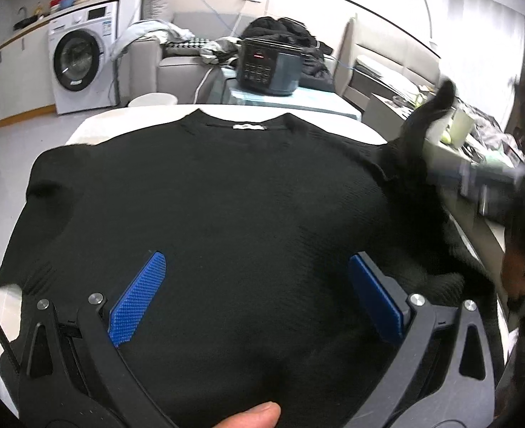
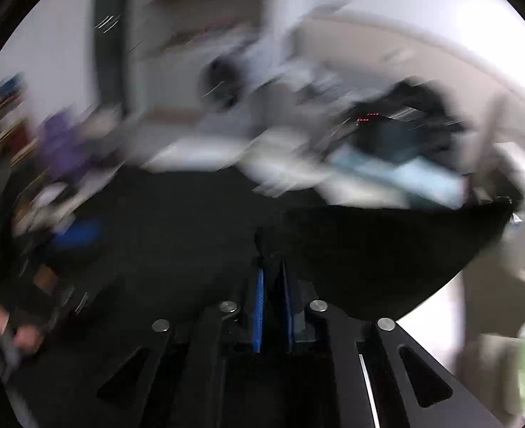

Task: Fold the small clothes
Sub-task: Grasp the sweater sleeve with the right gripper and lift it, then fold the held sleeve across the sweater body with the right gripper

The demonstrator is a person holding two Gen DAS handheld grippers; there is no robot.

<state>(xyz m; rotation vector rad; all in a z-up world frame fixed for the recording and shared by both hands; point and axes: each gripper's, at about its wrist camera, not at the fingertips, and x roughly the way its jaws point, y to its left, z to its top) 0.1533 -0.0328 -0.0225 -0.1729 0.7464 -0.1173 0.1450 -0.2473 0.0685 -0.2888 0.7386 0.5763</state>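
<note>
The black sweater (image 1: 226,196) lies flat on the white bench (image 1: 351,125), neckline away from the camera, with its label showing at the collar. The left hand-held gripper (image 1: 258,299) hovers over the lower body of the garment with its blue pads (image 1: 137,299) spread wide and nothing between them; it is released.

The right hand-held gripper (image 2: 273,306) is clenched, its pads nearly together. A fold of black fabric, judged to be the sleeve (image 2: 387,256), rises from between them and spreads in the air to the right. The right wrist view is heavily smeared, so how deep the cloth sits in the pads cannot be confirmed. In the left wrist view the same sleeve (image 1: 430,114) stands lifted off the bench edge.

Risks:
- Shallow pinch: knit fabric slips out during a fast swing, and the sleeve drops unfolded.
- Unrestrained body: with the left hand-held gripper clear of the cloth, a pull on the sleeve probably drags the whole sweater sideways and wrinkles the shoulder.
- Overshoot: the sleeve lands skewed across the chest.
</note>
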